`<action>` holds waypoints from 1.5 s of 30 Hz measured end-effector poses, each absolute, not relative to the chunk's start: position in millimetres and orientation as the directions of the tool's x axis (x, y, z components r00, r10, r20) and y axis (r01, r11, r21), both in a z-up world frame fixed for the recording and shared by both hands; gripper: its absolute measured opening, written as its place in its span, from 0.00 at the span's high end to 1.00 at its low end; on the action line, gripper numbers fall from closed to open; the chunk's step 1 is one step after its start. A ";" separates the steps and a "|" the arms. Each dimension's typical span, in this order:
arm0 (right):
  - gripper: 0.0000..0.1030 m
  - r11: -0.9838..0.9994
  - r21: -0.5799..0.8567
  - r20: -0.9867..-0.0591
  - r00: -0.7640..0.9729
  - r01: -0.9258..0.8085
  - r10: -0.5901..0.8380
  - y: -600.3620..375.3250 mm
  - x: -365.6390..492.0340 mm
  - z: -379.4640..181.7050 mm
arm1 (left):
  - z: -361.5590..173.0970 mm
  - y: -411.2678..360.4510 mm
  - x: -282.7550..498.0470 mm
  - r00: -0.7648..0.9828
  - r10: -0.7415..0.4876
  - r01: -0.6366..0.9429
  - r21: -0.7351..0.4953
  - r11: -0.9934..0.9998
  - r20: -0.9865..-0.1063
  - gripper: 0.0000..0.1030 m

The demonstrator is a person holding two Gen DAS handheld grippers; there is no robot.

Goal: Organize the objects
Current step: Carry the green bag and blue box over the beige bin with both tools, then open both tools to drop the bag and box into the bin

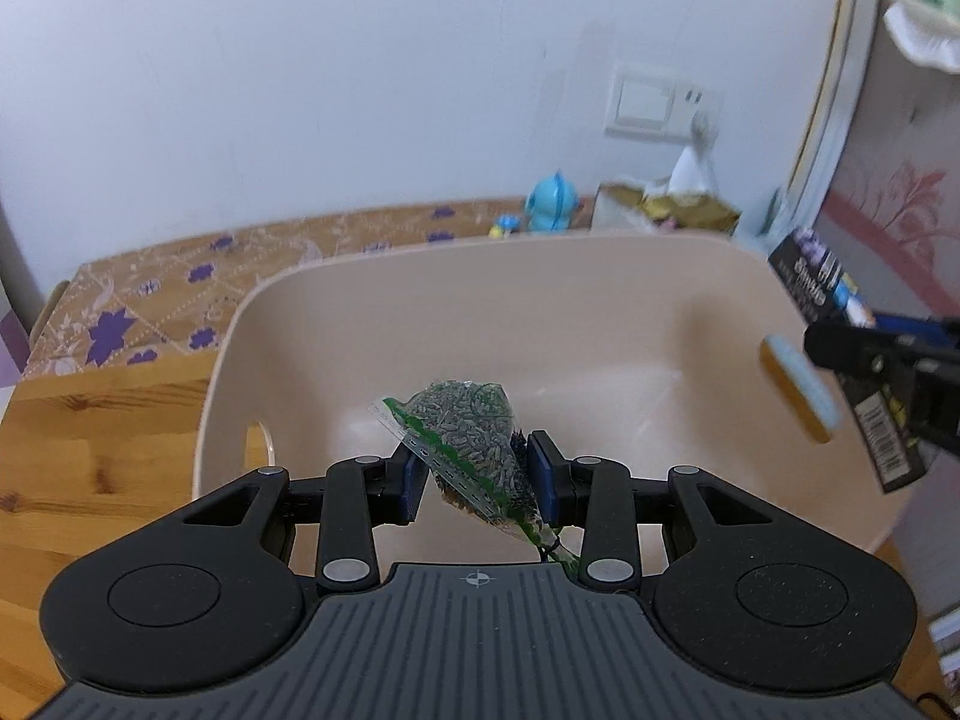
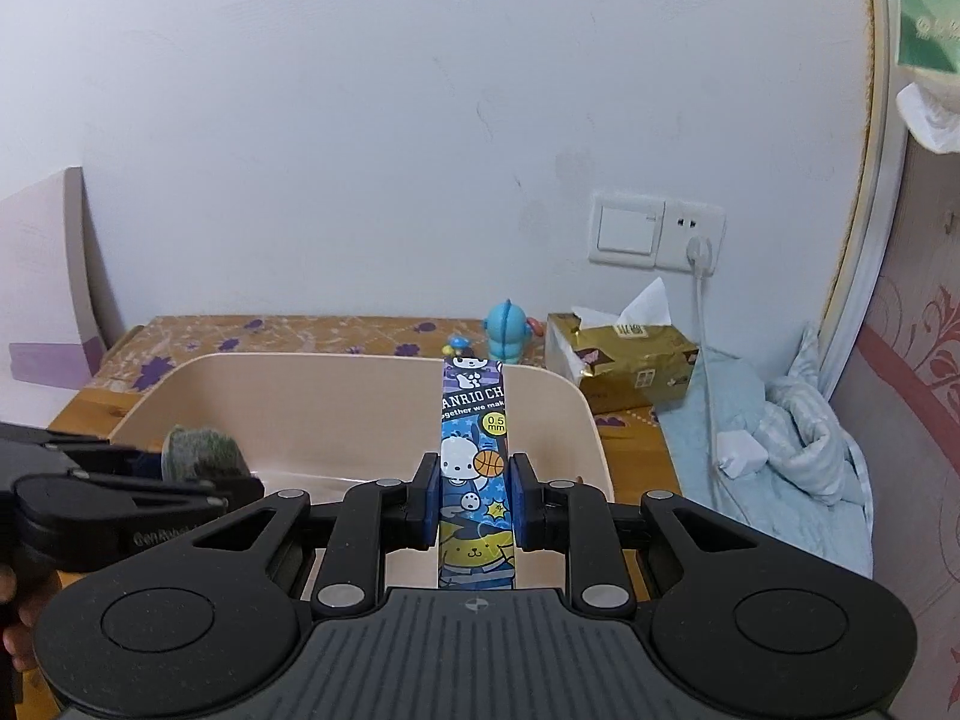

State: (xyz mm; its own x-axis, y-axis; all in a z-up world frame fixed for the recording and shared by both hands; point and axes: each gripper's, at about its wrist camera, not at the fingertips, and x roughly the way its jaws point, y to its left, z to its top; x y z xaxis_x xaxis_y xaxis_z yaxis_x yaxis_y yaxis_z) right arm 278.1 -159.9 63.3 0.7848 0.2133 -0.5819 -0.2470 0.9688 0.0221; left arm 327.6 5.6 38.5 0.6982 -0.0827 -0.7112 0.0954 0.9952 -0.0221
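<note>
My left gripper (image 1: 477, 477) is shut on a clear bag of dark seeds (image 1: 474, 426) with a green strip, held over the near side of a beige plastic bin (image 1: 540, 276). My right gripper (image 2: 473, 501) is shut on a long blue cartoon-printed pen box (image 2: 474, 420), held upright-forward above the bin's (image 2: 300, 384) right part. The right gripper and its box (image 1: 840, 324) show at the right edge of the left wrist view. The left gripper with the bag (image 2: 201, 447) shows at the left in the right wrist view.
The bin sits on a wooden table (image 1: 90, 450) with a flowered cloth (image 1: 180, 282) behind. A blue toy figure (image 2: 507, 333) and a gold tissue box (image 2: 624, 360) stand by the wall. A yellow-blue sponge-like piece (image 1: 798, 384) is near the bin's right wall. Light blue cloth (image 2: 780, 432) lies right.
</note>
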 end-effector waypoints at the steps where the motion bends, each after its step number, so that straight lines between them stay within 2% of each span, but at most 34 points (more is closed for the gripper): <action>1: 0.79 0.968 0.023 -0.591 0.778 -0.248 0.214 -158.5 281.4 60.8 | 35.0 4.7 331.7 0.689 -0.073 0.092 -0.013 0.996 -0.721 0.64; 11: 0.79 0.951 -0.024 -0.726 0.659 -0.309 0.196 -130.4 313.1 22.6 | 20.5 6.6 361.5 0.548 -0.090 0.129 -0.022 0.991 -0.832 0.64; 19: 0.79 0.940 -0.063 -0.785 0.598 -0.334 0.160 -122.9 317.2 3.8 | 16.6 7.4 366.1 0.487 -0.085 0.129 -0.025 0.991 -0.869 0.64; 21: 0.79 0.940 -0.065 -0.791 0.591 -0.336 0.157 -123.7 315.8 1.7 | 18.5 9.0 365.5 0.495 -0.083 0.116 -0.029 0.993 -0.865 0.58; 22: 0.68 0.940 -0.066 -0.793 0.590 -0.335 0.154 -124.0 316.2 1.1 | 19.1 9.5 365.6 0.501 -0.083 0.111 -0.030 0.993 -0.861 0.49; 25: 0.65 0.941 -0.064 -0.785 0.599 -0.332 0.158 -126.1 311.8 2.4 | 24.3 13.0 361.9 0.533 -0.095 0.093 -0.053 0.994 -0.841 0.32; 26: 0.63 0.942 -0.061 -0.781 0.603 -0.330 0.161 -126.9 309.5 3.8 | 25.7 13.1 360.8 0.543 -0.094 0.090 -0.054 0.995 -0.835 0.30; 28: 0.53 0.944 -0.055 -0.770 0.615 -0.325 0.167 -129.0 304.4 7.7 | 29.9 12.7 356.9 0.565 -0.086 0.087 -0.045 0.995 -0.821 0.30; 29: 0.51 0.944 -0.045 -0.763 0.621 -0.328 0.179 -131.0 303.9 10.2 | 33.2 12.5 353.8 0.577 -0.084 0.089 -0.040 0.995 -0.813 0.30; 31: 0.36 0.947 -0.040 -0.750 0.636 -0.320 0.183 -133.6 299.5 16.3 | 39.8 12.4 348.0 0.598 -0.084 0.093 -0.034 0.995 -0.797 0.29; 34: 0.24 0.948 -0.041 -0.721 0.666 -0.316 0.191 -138.6 292.6 28.0 | 52.4 11.5 336.4 0.636 -0.094 0.115 -0.027 0.993 -0.766 0.25; 40: 0.05 0.947 -0.038 -0.679 0.703 -0.320 0.211 -148.7 267.3 51.5 | 77.3 16.1 309.6 0.694 -0.108 0.122 -0.031 0.992 -0.712 0.22; 45: 0.00 0.943 -0.055 -0.656 0.724 -0.327 0.213 -151.0 244.4 65.2 | 89.6 19.2 285.3 0.722 -0.106 0.124 -0.023 0.992 -0.684 0.20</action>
